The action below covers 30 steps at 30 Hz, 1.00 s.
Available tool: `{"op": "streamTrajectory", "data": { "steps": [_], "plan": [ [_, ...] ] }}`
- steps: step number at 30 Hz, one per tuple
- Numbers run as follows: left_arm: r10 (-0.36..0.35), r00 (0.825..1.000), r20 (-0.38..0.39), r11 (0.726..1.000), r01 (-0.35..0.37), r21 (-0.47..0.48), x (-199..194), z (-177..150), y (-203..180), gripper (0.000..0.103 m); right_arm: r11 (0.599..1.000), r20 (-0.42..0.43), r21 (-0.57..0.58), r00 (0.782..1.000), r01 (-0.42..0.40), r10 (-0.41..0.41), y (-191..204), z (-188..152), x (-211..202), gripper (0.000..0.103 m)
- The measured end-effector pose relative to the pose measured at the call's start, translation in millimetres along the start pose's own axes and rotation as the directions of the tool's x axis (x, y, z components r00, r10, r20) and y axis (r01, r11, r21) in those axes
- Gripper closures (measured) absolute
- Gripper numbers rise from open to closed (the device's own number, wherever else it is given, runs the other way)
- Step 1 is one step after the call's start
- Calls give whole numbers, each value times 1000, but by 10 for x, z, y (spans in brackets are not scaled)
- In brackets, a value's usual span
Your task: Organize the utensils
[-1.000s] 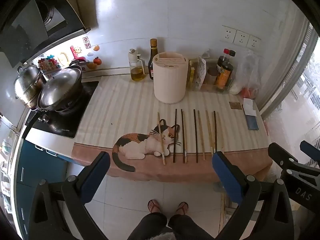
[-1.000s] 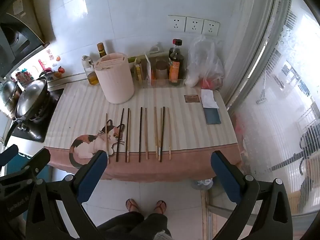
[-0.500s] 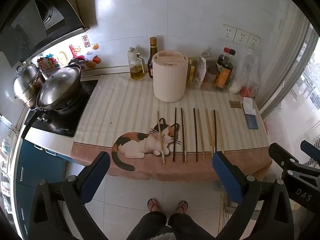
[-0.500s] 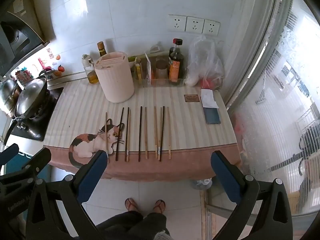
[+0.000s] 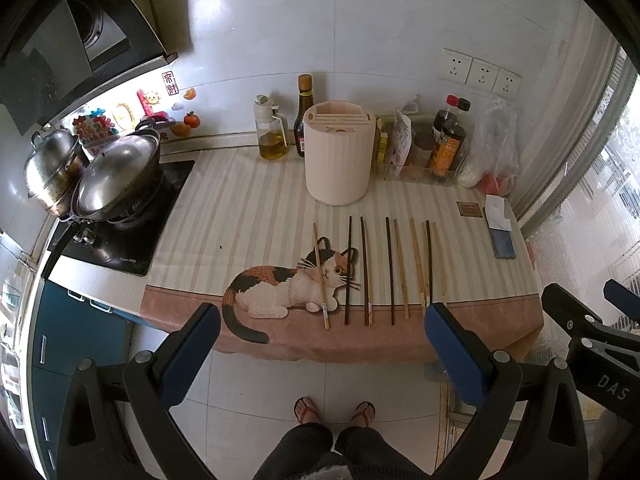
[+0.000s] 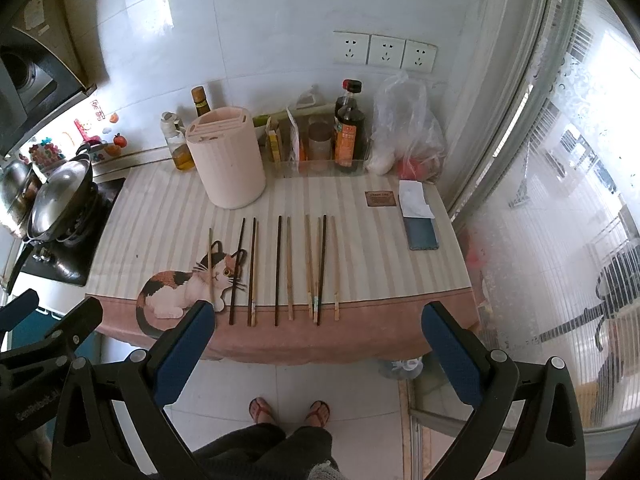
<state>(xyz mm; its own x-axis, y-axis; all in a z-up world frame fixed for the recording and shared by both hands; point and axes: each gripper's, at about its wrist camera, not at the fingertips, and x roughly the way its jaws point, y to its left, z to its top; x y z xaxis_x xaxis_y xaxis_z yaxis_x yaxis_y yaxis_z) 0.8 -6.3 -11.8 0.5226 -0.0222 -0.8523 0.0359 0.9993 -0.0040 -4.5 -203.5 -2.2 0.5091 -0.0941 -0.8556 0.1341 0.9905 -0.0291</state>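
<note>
Left wrist: jaws agape above chopsticks [image 5: 376, 268]

- A striped cloth [image 5: 240, 216] with a calico cat print [image 5: 288, 284] covers the counter.
- A lidded wok [image 5: 116, 176] and a steel pot [image 5: 52, 168] sit on the black cooktop [image 5: 120, 244].
- An oil dispenser [image 5: 272, 132] and a dark bottle [image 5: 304, 116] stand by the wall.
- A clear plastic bag [image 6: 408, 128] lies under three wall sockets [image 6: 386, 52].
- A phone [image 6: 420, 232] lies just in front of a white paper [image 6: 414, 200].
- A person's sandalled feet [image 6: 290, 410] stand on the floor tiles.
</note>
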Motion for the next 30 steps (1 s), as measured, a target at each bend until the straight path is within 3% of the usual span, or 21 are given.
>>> {"op": "streamTrajectory", "data": {
  "steps": [30],
  "plan": [
    [5, 999, 35, 1000, -4, -6, -164, 90, -28, 0, 1000, 17, -2, 1000, 7, -7, -24, 121, -104, 0]
  ]
}}
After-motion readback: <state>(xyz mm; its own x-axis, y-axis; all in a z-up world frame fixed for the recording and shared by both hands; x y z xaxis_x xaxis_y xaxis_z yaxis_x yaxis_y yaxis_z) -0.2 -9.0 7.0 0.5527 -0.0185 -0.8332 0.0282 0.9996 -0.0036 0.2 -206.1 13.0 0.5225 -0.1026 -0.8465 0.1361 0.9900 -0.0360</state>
